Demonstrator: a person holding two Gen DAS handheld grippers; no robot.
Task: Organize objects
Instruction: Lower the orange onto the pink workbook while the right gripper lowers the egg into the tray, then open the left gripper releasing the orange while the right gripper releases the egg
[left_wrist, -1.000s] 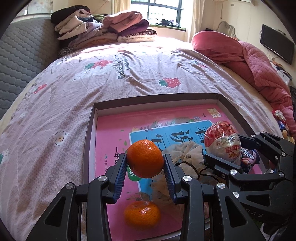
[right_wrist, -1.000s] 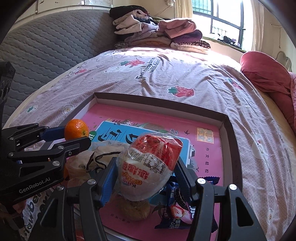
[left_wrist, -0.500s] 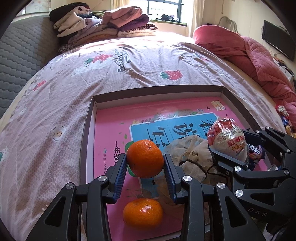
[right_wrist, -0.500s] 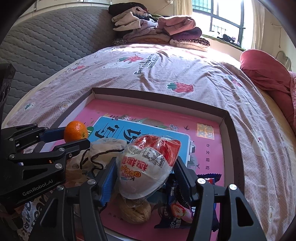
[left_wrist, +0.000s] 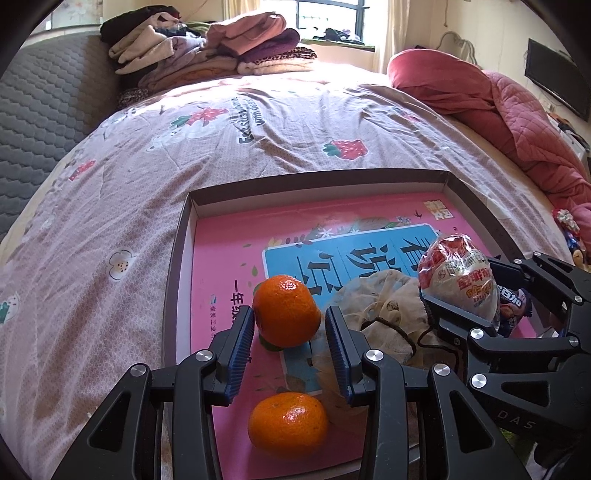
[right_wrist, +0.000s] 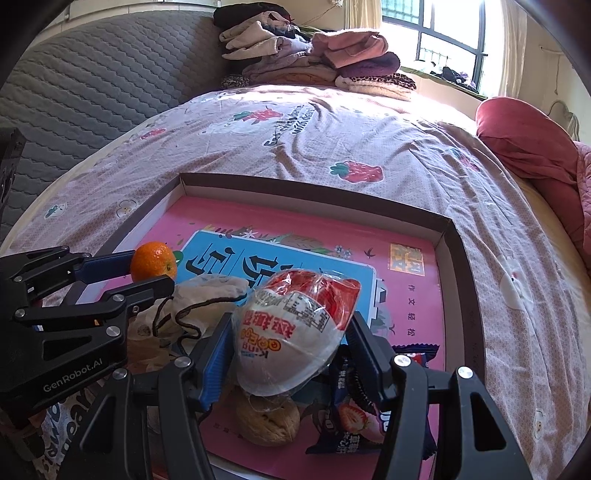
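Left gripper (left_wrist: 290, 325) clamped on an orange (left_wrist: 286, 310), pinching it by the very tips, lower centre of the left view, above the pink floor of a shallow box (left_wrist: 183, 236) lying on the bedspread (left_wrist: 110, 184). Right gripper (right_wrist: 291, 326) likewise closed, squeezing a wrapped egg-shaped snack (right_wrist: 295, 332) at lower centre of the right view, over the near right part of the same box. Risks, judged from here: a round fruit held so far forward likely to slip out and roll, perhaps knocking the second orange (left_wrist: 288, 424) resting directly below, near the bottom edge of the frame; slick, loose wrap on the snack prone to sliding between the pads, and too hard a squeeze likely to crush it; both tools close together at lower right of the left view, so a bump between them possible; drawstring of the cloth pouch (left_wrist: 380, 306) between them apt to snag a finger. Orange glossy, bright, dimpled, unblemished. Snack white and red under crinkled clear film with printed lettering. Also below it, a walnut (right_wrist: 267, 424) and a dark packet (right_wrist: 354, 417).
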